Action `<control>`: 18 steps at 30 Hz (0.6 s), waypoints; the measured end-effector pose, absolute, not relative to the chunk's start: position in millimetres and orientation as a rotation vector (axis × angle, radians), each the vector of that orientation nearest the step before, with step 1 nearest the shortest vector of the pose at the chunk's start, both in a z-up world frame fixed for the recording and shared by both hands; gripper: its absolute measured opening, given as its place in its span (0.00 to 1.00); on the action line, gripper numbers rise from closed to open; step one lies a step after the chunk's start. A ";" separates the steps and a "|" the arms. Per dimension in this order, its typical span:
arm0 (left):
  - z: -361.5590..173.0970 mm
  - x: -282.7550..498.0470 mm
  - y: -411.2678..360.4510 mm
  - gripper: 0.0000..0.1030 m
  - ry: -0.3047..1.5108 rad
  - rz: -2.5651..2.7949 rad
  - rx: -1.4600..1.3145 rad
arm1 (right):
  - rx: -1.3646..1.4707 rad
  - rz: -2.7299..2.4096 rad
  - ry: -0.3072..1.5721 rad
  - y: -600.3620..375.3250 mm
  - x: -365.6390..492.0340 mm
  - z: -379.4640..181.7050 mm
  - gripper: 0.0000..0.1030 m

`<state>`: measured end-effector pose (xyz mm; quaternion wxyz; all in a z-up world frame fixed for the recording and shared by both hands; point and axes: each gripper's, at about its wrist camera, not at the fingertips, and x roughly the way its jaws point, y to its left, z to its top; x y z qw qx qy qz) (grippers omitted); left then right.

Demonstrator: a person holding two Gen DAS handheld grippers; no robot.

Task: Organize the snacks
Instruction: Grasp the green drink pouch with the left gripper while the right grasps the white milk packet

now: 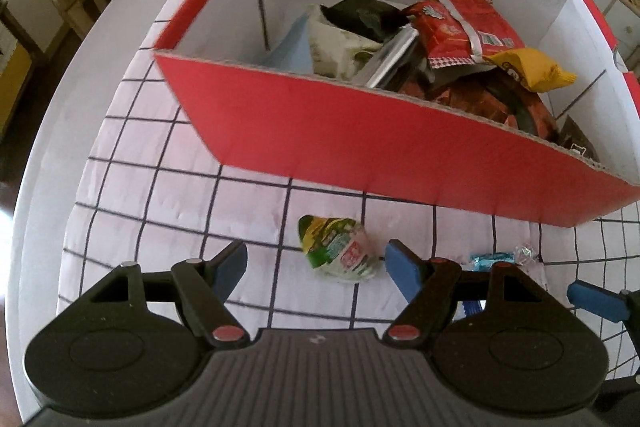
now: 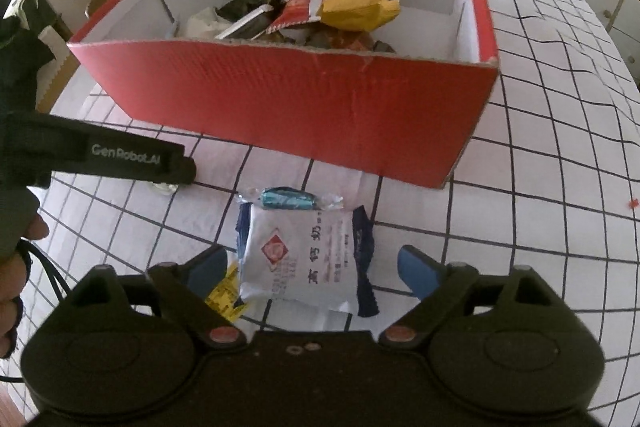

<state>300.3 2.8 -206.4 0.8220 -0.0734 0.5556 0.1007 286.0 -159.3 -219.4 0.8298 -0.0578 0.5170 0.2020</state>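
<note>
While the left gripper (image 1: 316,261) hangs over a green-and-white packet (image 1: 338,247) on the worktop (image 1: 168,187), its jaws stand wide with the packet between them, untouched as far as can be seen. That packet is crumpled, with a red patch near one end. Beneath the right gripper (image 2: 310,267) lies a white pouch (image 2: 300,259) with dark blue ends, a red diamond mark and printed characters; those jaws are wide too, either side of it and clear. A teal candy (image 2: 286,198) touches the pouch's far end, and a yellow wrapper (image 2: 225,297) peeks out beside it. Behind them a red box (image 2: 304,107), white inside, holds heaped snacks: a red bag (image 1: 460,27) and a yellow bag (image 2: 360,10) on top. A checked cloth covers the worktop.
</note>
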 end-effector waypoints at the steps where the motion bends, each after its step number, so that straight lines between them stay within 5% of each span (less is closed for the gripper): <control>1: -207.0 301.7 2.5 0.74 1.183 0.214 -0.153 | -0.125 0.429 1.098 -158.7 287.2 -220.1 0.87; 11: -215.0 308.2 1.9 0.71 1.181 0.216 -0.136 | -0.184 0.431 1.095 -150.1 289.3 -224.6 0.81; 18: -211.3 305.1 -7.8 0.39 1.163 0.201 -0.120 | -0.191 0.438 1.085 -149.9 285.0 -222.4 0.69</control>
